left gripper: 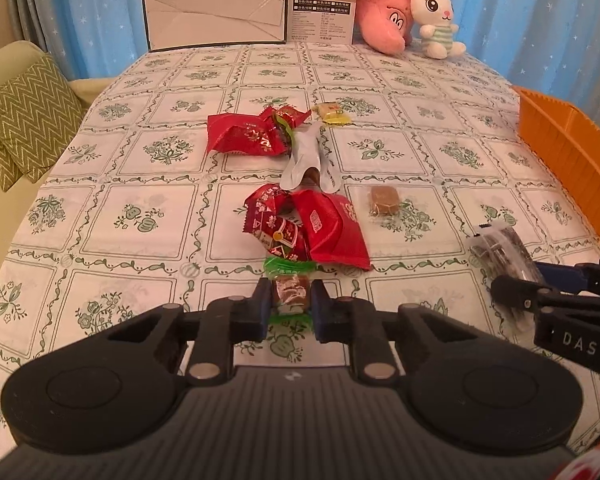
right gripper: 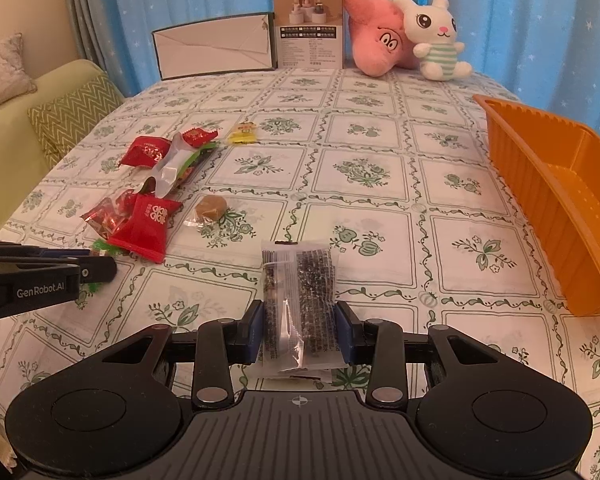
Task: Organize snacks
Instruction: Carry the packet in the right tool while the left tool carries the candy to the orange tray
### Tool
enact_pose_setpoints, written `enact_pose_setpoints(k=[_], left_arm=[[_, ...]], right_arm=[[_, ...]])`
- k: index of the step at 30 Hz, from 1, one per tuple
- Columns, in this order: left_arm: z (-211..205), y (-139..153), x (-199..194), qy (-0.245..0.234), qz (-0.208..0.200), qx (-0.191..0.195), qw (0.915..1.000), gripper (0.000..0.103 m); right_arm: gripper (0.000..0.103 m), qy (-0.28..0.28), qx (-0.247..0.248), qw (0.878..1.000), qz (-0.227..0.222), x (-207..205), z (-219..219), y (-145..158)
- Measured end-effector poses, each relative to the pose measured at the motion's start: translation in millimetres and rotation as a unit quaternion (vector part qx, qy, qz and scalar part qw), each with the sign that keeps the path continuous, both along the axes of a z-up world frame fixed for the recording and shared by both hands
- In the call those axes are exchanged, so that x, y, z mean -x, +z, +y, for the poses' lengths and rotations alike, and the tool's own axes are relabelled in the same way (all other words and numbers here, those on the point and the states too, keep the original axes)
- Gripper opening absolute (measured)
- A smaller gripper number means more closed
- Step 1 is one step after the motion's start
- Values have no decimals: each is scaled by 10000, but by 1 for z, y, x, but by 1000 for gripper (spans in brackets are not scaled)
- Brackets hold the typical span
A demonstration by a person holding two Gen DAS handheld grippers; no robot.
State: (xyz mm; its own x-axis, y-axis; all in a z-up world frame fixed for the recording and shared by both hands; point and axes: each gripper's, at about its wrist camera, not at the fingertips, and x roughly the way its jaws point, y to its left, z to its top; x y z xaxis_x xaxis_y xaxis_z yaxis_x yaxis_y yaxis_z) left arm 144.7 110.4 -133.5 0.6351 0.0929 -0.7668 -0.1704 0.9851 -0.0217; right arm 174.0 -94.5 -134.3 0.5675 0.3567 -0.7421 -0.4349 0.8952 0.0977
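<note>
My left gripper [left gripper: 291, 300] is shut on a green-wrapped brown candy [left gripper: 290, 290] at the near end of the snack pile. My right gripper [right gripper: 300, 328] is shut on a clear packet of dark snack [right gripper: 300, 300], held just above the tablecloth; it also shows in the left wrist view [left gripper: 500, 252]. Red packets [left gripper: 332, 224], a second red packet [left gripper: 240, 136], a silver wrapper [left gripper: 308, 160], a yellow candy [left gripper: 332, 114] and a clear-wrapped brown sweet [left gripper: 384, 200] lie on the table. The orange basket [right gripper: 548, 200] stands at the right.
A white box [right gripper: 214, 46], a printed carton [right gripper: 308, 28], a pink plush [right gripper: 376, 40] and a white bunny plush [right gripper: 436, 36] stand along the far edge. A green sofa with cushions [right gripper: 72, 116] is at the left.
</note>
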Motion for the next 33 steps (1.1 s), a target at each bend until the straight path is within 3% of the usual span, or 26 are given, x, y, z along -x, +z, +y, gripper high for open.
enact_pose_setpoints(k=[10, 17, 25, 33], left_arm=[[-29, 12, 23, 8, 65, 119, 9999, 18], [-70, 46, 20, -361, -197, 247, 9988, 18], [-150, 84, -10, -1115, -537, 395, 9915, 18], [-225, 102, -50, -1692, -736, 664, 9806, 18]], right_arm=[[38, -125, -7, 9999, -110, 13, -18, 10], [38, -401, -114, 9983, -402, 23, -53, 39], [38, -1048, -251, 9910, -792, 10, -124, 83], [38, -1564, -251, 9842, -790, -31, -204, 103]])
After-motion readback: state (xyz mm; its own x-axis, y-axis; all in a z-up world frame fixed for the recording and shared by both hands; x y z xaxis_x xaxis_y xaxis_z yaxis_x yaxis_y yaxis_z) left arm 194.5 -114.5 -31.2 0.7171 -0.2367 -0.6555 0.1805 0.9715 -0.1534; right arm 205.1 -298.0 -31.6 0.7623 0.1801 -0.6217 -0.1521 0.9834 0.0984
